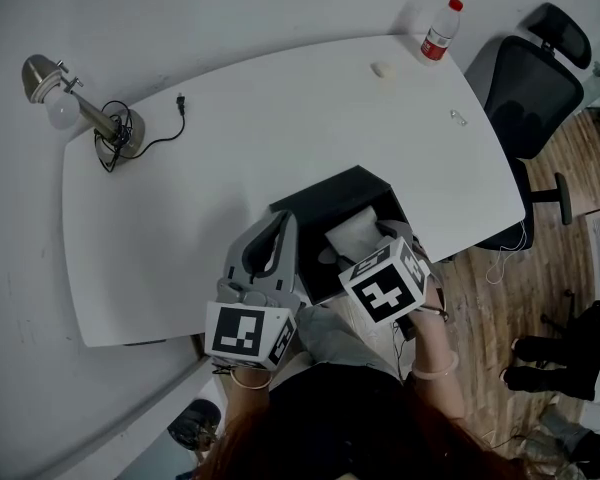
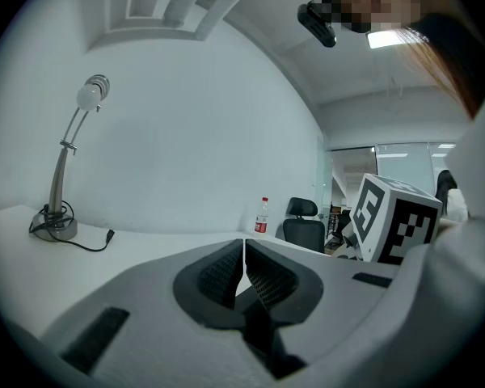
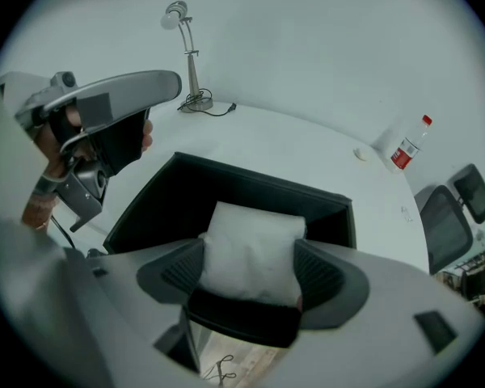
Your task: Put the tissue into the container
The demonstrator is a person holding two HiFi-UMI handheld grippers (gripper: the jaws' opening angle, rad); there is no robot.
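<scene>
Gripping the tissue (image 3: 255, 231) across its middle, the right claw (image 3: 249, 269) is holding it just above the open black container (image 3: 259, 183) on the table (image 1: 280, 118). It is looking soft, light and squashable, so a gentle side pinch suits. The left claw (image 2: 244, 277) is sitting closed and empty.

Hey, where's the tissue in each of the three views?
Head view: tissue low centre, over the black container.
Left gripper view: not in it.
Right gripper view: tissue at centre, gripped by the right gripper.
Shared landmark: the desk lamp, in all three.
</scene>
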